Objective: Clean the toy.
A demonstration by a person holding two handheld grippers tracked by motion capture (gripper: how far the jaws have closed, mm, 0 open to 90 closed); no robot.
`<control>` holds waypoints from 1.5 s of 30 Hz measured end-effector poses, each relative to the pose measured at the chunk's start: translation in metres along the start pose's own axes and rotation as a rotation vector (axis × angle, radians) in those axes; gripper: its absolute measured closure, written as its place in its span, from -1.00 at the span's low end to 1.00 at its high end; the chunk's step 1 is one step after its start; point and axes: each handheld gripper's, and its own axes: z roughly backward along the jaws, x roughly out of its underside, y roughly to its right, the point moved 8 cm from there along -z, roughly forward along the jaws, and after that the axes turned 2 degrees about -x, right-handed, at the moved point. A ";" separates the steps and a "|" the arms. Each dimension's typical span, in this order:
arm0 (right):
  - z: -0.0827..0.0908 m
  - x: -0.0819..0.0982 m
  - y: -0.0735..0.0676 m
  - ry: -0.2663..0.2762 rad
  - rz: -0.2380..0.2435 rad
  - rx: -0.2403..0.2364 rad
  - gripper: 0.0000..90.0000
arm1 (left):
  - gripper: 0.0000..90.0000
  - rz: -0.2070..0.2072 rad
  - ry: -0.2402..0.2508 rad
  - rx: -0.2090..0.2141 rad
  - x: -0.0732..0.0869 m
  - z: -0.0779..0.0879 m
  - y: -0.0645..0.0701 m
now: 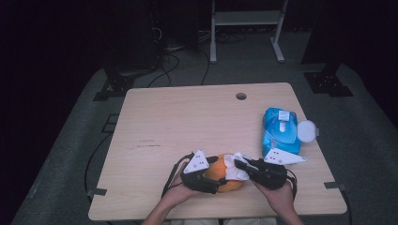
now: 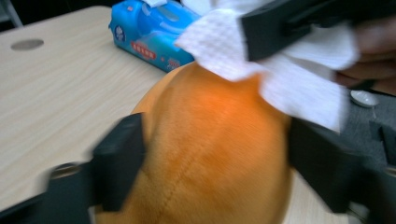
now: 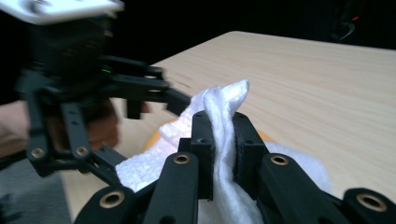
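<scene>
Two handheld grippers meet over an orange plush toy (image 1: pixel 224 177) lying near the front edge of the wooden table (image 1: pixel 187 122), between the person's two hands. The left gripper (image 1: pixel 212 174) comes in from the left of the high view, held low and roughly level. In the left gripper view its jaws stand wide on either side of the toy's rounded orange body (image 2: pixel 210 149); that view is blurred, so whether the pads press on the plush cannot be told. The right gripper (image 1: pixel 240 165) comes in from the right, its hand (image 1: pixel 277 191) cupped under the body and the jaws pointing left toward the toy. These jaws are clamped on a fold of white wet wipe (image 3: pixel 223 135), which stands up between the pads and spreads out below them. In the left gripper view the wipe (image 2: pixel 299 79) drapes over the top of the toy, touching it. A blue wet-wipe pack (image 1: pixel 280 132), its round white lid (image 1: pixel 307 131) flipped open, lies on the table's right side, just beyond the right gripper.
</scene>
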 end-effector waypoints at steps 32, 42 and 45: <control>-0.011 0.023 -0.007 -0.168 -0.030 -0.094 0.75 | -0.41 0.046 -0.029 0.012 0.007 0.013 -0.003; -0.001 0.038 0.022 -0.207 -0.093 -0.005 0.73 | -0.41 -0.013 -0.075 0.134 0.006 0.018 0.012; 0.004 0.042 0.026 -0.244 -0.084 0.009 0.73 | -0.41 -0.027 -0.091 0.143 0.007 0.018 0.015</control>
